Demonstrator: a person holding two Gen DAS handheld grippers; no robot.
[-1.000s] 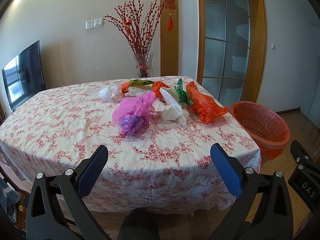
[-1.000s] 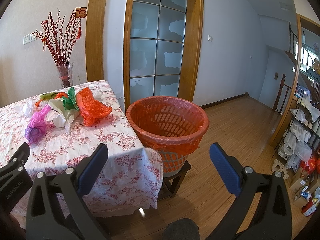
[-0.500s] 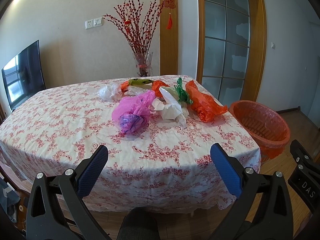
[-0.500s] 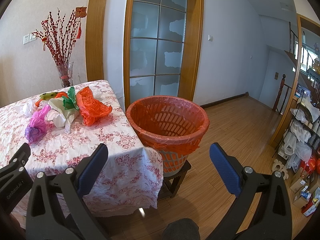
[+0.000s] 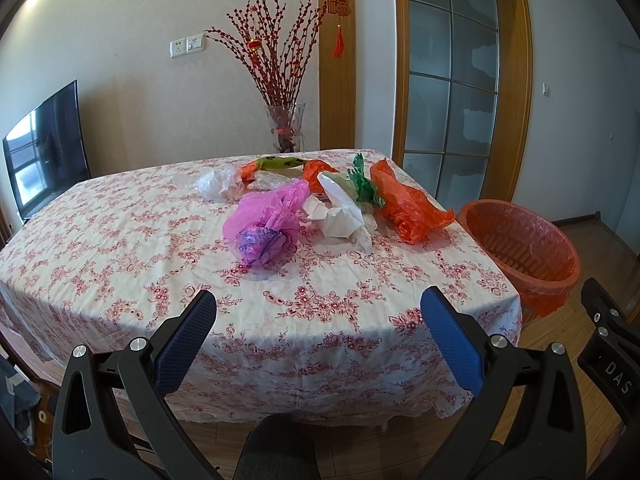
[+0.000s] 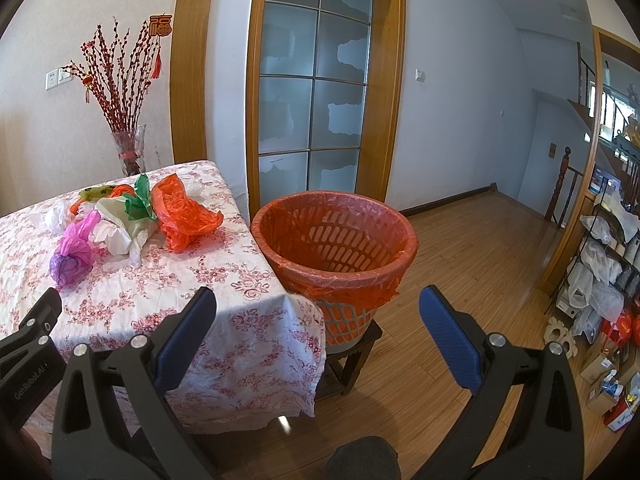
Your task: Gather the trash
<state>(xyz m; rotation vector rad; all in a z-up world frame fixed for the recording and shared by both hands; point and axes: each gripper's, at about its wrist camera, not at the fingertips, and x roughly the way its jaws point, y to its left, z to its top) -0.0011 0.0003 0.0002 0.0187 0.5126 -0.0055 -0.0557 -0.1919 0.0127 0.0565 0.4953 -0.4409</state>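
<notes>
Crumpled plastic bags lie in a heap on the floral tablecloth (image 5: pixel 120 248): a pink-purple bag (image 5: pixel 266 224), a white one (image 5: pixel 340 212), a green one (image 5: pixel 364 182), an orange one (image 5: pixel 408 204) and a clear one (image 5: pixel 216 184). An orange-lined waste basket (image 6: pixel 336 244) stands on a low stool at the table's right end. My left gripper (image 5: pixel 318 320) hangs open before the table's near edge, well short of the heap. My right gripper (image 6: pixel 318 318) is open too, level with the basket's front, holding nothing.
A glass vase of red branches (image 5: pixel 286 128) stands behind the table's far edge. A television (image 5: pixel 44 148) sits at the left. Glass-panelled doors (image 6: pixel 312 112) are behind the basket. A shelf rack with bags and boxes (image 6: pixel 604 280) lines the right side over wooden floor (image 6: pixel 480 248).
Both views have shifted only slightly; the table sits a touch higher in the left wrist view. Nothing was picked up or released.
</notes>
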